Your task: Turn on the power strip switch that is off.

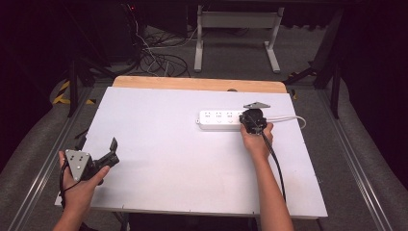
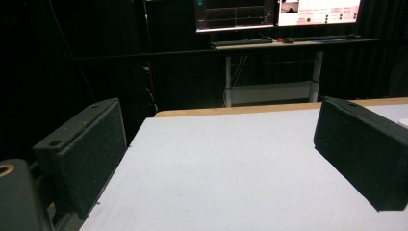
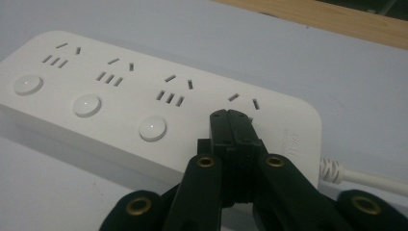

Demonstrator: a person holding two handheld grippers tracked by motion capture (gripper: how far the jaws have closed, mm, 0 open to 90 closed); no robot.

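A white power strip (image 1: 219,120) lies on the white table (image 1: 168,159) at the right rear, its white cord (image 1: 288,117) running off to the right. My right gripper (image 1: 251,122) is shut, with nothing between its jaws. In the right gripper view its closed tips (image 3: 232,118) sit on the power strip (image 3: 144,91) just below the rightmost socket, in line with three round buttons (image 3: 152,128); whatever lies under the tips is hidden. My left gripper (image 1: 114,153) is at the table's front left edge, open and holding nothing, its jaws wide apart (image 2: 219,125) over bare tabletop.
A wooden strip (image 1: 197,83) borders the table's far edge. Beyond it stand a white desk frame (image 1: 238,33) and tangled floor cables (image 1: 159,57). Monitors (image 2: 276,12) glow on a far desk. The strip's cord (image 3: 365,178) leaves at its right end.
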